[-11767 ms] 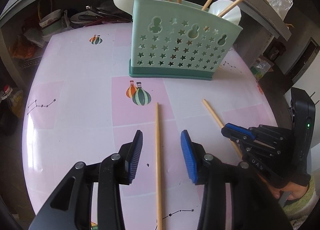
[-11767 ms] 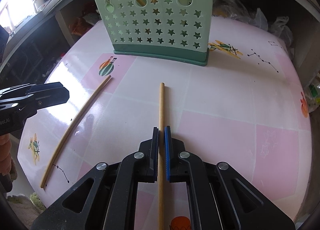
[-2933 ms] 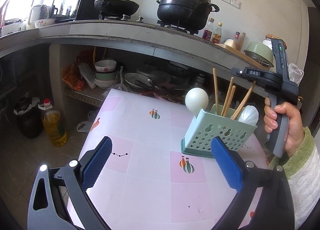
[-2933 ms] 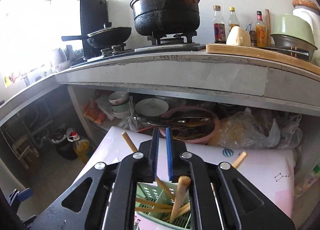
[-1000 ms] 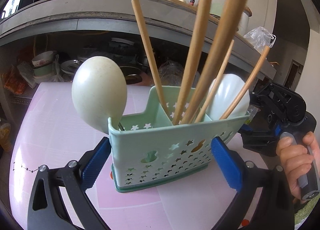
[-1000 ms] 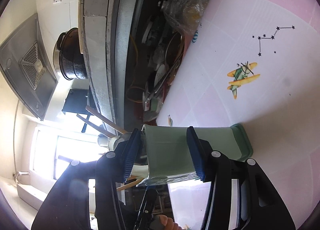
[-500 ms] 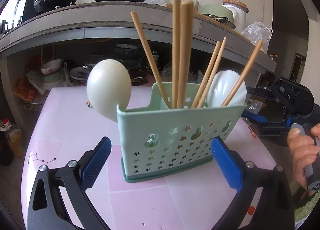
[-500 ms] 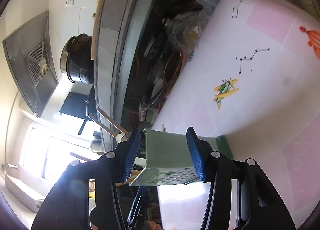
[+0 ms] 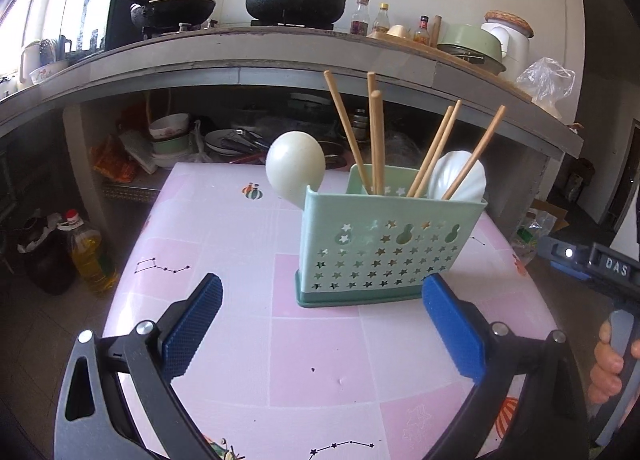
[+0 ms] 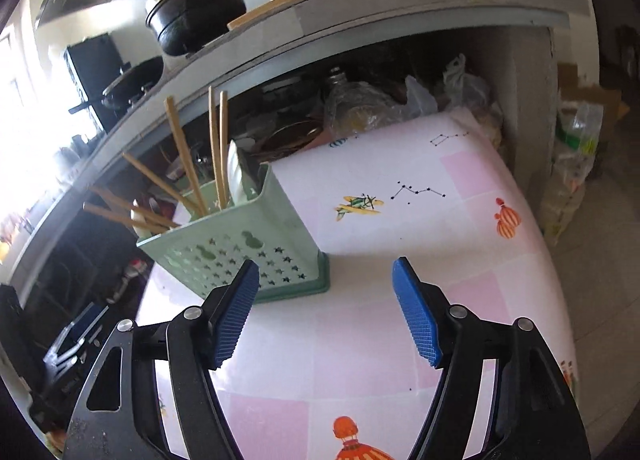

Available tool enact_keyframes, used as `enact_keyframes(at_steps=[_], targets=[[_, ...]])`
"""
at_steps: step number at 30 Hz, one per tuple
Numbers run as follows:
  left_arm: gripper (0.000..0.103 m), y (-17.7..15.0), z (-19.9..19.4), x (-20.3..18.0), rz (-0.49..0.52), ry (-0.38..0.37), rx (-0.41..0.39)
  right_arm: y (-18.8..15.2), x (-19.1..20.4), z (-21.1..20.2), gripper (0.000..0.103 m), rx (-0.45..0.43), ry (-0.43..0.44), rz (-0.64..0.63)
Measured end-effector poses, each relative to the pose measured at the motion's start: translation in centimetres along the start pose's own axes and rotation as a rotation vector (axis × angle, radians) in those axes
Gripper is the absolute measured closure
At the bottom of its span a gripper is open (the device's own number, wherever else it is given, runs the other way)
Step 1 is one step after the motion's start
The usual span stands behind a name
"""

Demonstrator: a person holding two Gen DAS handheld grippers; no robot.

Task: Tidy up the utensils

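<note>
Backed off the green holder (image 9: 388,244) near the counter's (image 9: 320,360) far edge, chopsticks (image 9: 374,140) now inside; left gripper (image 9: 320,328) apart, right gripper (image 10: 324,312) opening, both empty: sorting looks finished

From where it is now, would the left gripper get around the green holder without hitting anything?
Probably yes. The left gripper is open, the green holder stands upright straight ahead, and only bare pink table lies between. The chopsticks stick up above the fingers' line.
</note>
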State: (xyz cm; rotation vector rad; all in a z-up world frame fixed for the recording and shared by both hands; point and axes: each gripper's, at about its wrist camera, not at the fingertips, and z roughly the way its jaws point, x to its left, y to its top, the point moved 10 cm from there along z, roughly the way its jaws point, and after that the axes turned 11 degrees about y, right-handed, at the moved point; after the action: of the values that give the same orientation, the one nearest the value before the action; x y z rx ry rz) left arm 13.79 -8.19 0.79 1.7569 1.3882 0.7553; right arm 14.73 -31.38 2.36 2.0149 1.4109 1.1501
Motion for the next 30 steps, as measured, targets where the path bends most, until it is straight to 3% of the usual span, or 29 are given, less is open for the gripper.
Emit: enact_keyframes(at_steps=[7, 12, 18, 30], targets=[[0.006, -0.4, -0.2, 1.3, -0.014, 0.144, 0.043, -1.8, 2.3, 0.1, 0.017, -0.008, -0.130, -0.161], [0.006, 0.1, -0.9, 2.0, 0.016, 0.245, 0.001, -2.3, 3.2, 0.3, 0.010, -0.009, -0.189, -0.216], [0.006, -0.5, -0.2, 2.1, 0.036, 0.251, 0.077, -2.7, 4.2, 0.3, 0.008, -0.004, -0.221, -0.267], [0.006, -0.8, 0.5, 3.4, -0.015, 0.290, 0.108, -3.0, 5.5, 0.7, 0.008, 0.013, -0.223, -0.293]])
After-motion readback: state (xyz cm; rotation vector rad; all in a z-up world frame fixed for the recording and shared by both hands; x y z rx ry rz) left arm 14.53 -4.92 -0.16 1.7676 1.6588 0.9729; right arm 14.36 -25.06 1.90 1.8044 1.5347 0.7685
